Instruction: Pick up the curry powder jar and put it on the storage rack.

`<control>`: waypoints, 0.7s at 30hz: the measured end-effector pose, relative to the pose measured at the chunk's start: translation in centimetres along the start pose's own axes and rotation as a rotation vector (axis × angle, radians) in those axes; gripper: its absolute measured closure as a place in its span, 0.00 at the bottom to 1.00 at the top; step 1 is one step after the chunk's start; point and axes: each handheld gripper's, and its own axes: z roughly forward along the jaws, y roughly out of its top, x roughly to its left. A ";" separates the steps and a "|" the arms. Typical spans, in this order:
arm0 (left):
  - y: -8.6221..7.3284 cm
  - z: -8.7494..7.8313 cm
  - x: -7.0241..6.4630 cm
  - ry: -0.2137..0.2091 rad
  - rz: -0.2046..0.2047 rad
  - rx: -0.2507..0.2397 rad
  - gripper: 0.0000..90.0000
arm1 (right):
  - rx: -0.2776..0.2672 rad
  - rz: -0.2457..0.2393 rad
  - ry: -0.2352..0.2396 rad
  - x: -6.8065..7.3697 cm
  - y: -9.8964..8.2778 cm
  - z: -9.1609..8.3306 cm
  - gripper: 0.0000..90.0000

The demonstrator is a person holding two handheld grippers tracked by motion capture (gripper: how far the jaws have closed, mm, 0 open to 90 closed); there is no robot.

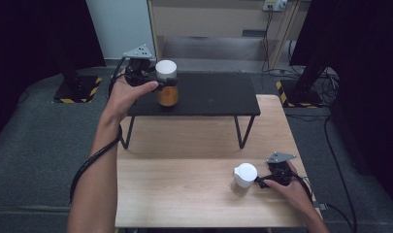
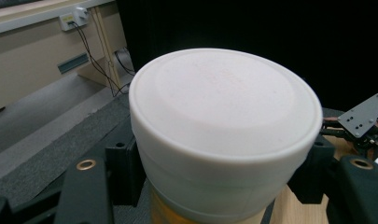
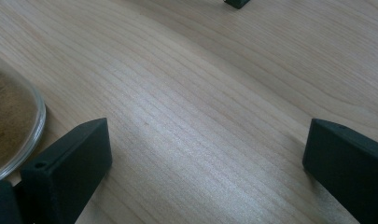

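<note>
The white lid (image 2: 224, 121) hides its jar's body; both jaws are cut off.

An upright jar of amber contents (image 1: 168, 94) with a white lid (image 2: 224, 102) stands on the black raised shelf (image 1: 218, 94). A second white-lidded jar (image 1: 243, 179), holding pale brown powder, stands upright on the wooden tabletop (image 1: 174, 189).

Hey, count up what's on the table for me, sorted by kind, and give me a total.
White-lidded jars: 2, an orange-filled jar on the shelf, clamped between the left gripper's fingers, and a tan-filled jar on the wooden table beside the right gripper.
Black shelf: 1
Handheld grippers: 2
Total: 5
</note>
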 end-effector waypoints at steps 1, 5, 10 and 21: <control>0.0 0.1 0.1 0.001 -0.001 0.002 0.37 | 0.000 0.000 0.000 0.0 0.0 0.0 0.02; -0.3 0.3 0.2 0.005 -0.005 0.006 0.37 | 0.000 0.000 0.000 0.0 0.0 0.0 0.02; -0.3 0.5 0.3 0.006 -0.008 0.010 0.37 | 0.000 0.000 0.000 0.0 0.0 0.0 0.02; -1.4 0.4 1.1 -0.004 -0.055 -0.020 0.37 | 0.000 0.000 0.000 0.0 0.0 0.0 0.02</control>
